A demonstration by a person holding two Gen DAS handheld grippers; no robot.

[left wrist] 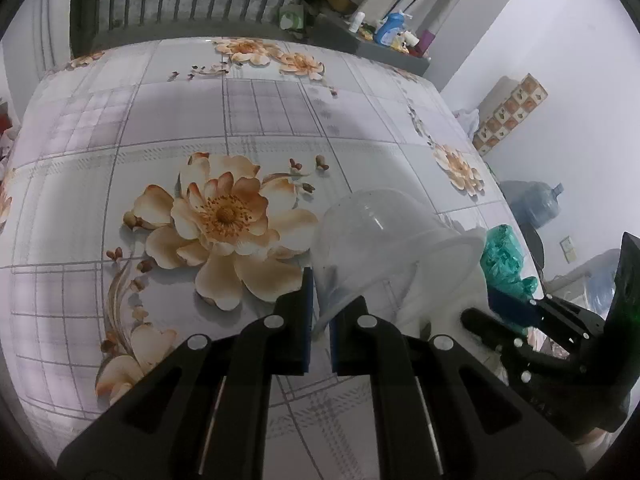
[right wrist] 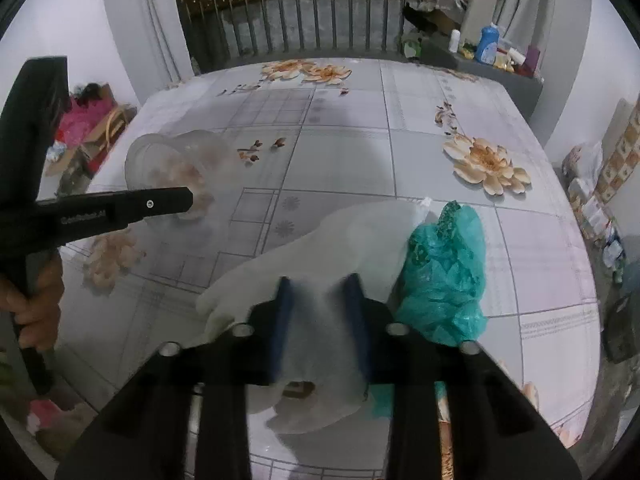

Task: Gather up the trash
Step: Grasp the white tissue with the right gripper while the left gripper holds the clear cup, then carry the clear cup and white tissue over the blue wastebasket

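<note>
A clear plastic cup (left wrist: 372,232) lies tilted on the floral tablecloth (left wrist: 180,120), and my left gripper (left wrist: 326,300) is shut on its thin wall near the rim. The right wrist view shows the same cup (right wrist: 168,160) at the left gripper's (right wrist: 184,200) tip, with a person's hand (right wrist: 36,312) on the handle. A crumpled white plastic bag (right wrist: 320,240) lies between the blue pads (right wrist: 284,320) of my right gripper (right wrist: 320,320), whose jaws stand apart around it. A green plastic bag (right wrist: 444,272) rests against its right side. In the left wrist view, the right gripper (left wrist: 492,308) sits over the white bag (left wrist: 440,292) and green bag (left wrist: 500,256).
A grey shelf with bottles (right wrist: 488,48) stands beyond the table's far right corner, in front of a metal railing (right wrist: 300,20). A blue water jug (left wrist: 536,204) and boxes (right wrist: 592,200) stand on the floor to the right. Bags and cardboard (right wrist: 88,128) lie on the left.
</note>
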